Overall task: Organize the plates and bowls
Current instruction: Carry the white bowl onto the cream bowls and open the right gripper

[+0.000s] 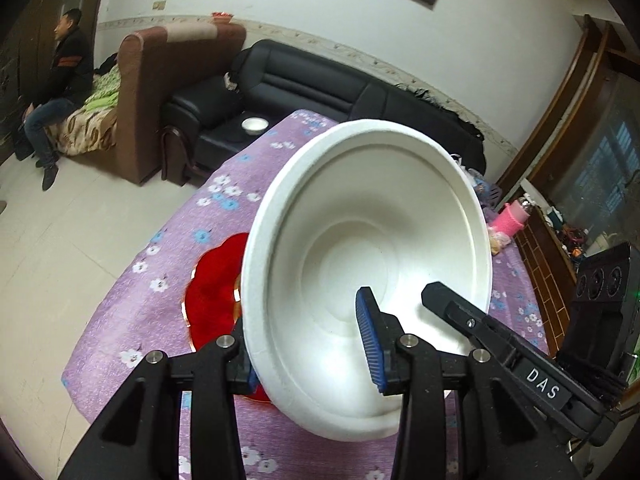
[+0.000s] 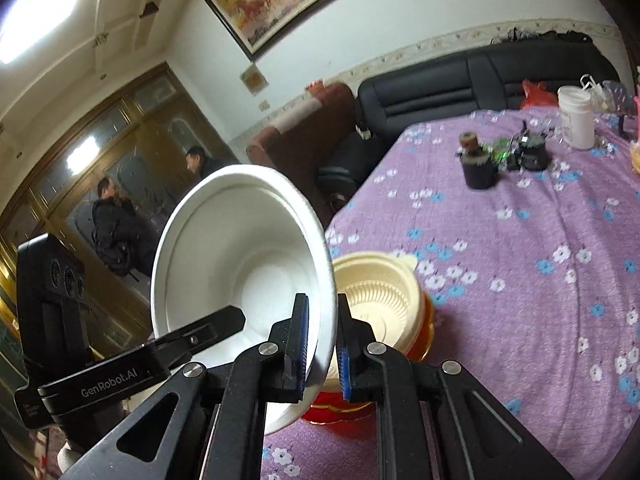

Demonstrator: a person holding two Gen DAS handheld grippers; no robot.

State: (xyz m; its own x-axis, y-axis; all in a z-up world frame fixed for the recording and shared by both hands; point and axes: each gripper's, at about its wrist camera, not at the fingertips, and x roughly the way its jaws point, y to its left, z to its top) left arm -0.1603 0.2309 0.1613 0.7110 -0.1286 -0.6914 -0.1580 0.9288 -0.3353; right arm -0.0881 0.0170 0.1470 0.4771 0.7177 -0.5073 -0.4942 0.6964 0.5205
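A white foam bowl (image 1: pixel 360 216) hangs tilted over the purple flowered tablecloth (image 2: pixel 520 280), its mouth turned toward both cameras. My right gripper (image 2: pixel 321 300) is shut on the bowl's rim (image 2: pixel 326 320), one blue pad inside and one outside. My left gripper (image 1: pixel 304 328) straddles the opposite wall: the inner pad (image 1: pixel 370 340) stands clear of the wall, the outer finger is mostly hidden behind it. Below the bowl a red plate (image 1: pixel 212 292) carries a stack of cream plastic bowls (image 2: pixel 372 300).
Dark jars (image 2: pixel 478 168), a white tub (image 2: pixel 576 120) and a pink bottle (image 1: pixel 514 218) stand on the table's far side. Another white bowl (image 1: pixel 254 124) sits on the black sofa (image 1: pixel 312 76). A person (image 1: pixel 60 80) sits at the left.
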